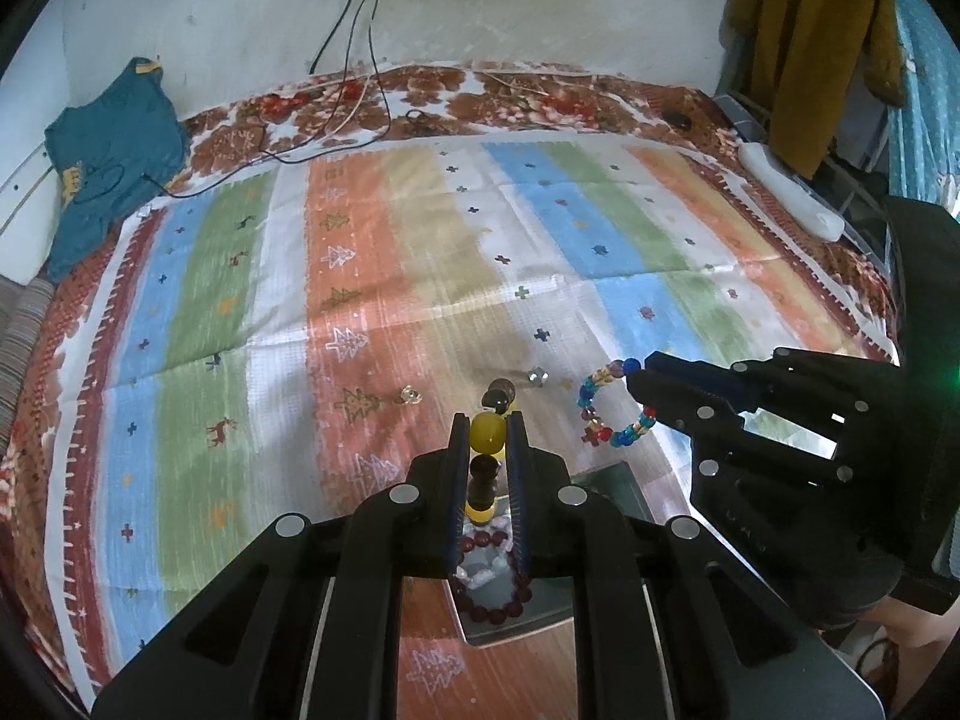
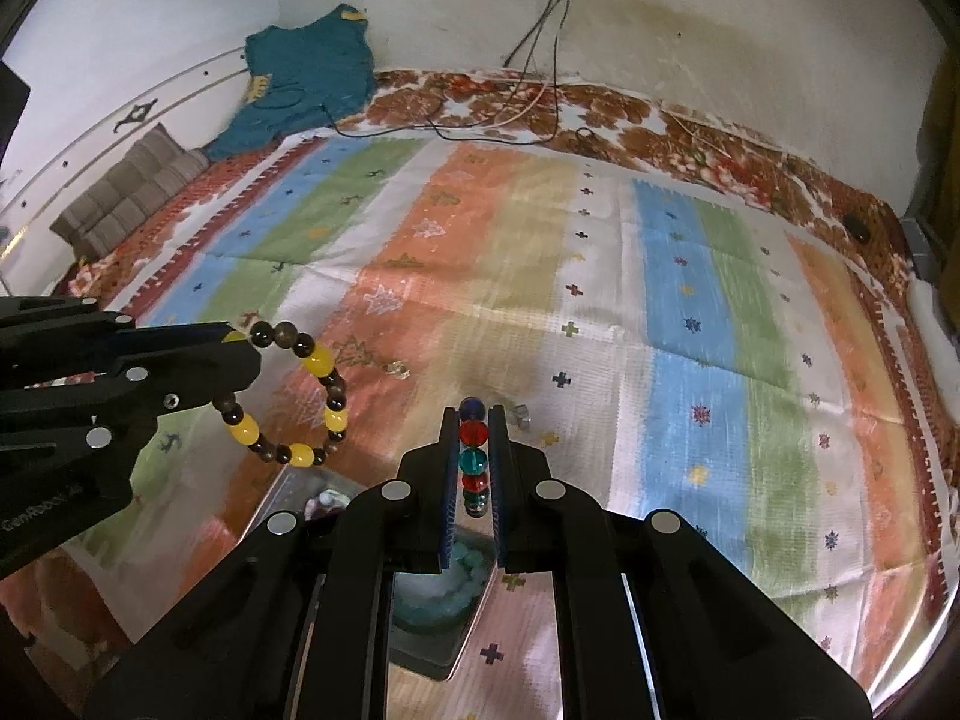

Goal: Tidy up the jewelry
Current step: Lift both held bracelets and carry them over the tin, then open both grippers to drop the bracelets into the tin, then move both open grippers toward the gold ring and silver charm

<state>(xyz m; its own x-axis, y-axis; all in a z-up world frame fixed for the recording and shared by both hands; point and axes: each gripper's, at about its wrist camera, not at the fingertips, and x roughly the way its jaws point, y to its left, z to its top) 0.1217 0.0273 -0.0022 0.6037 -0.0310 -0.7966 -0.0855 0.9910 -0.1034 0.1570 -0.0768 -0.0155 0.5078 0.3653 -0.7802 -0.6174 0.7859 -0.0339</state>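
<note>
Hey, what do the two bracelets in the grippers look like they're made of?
Yellow-and-brown bracelet, in the left gripper: opaque glossy yellow beads, maybe resin or stone; dark brown ones look like polished wood.
Multicolored bracelet, in the right gripper: see-through red, blue and teal beads with bright glints, likely glass or clear plastic.

Striped cloth (image 1: 420, 276) beyond metal tray (image 1: 612, 480): wide open. Obstacles: two small clear beads (image 1: 411, 394) just past tray; cables (image 1: 360, 96) at far edge.
</note>
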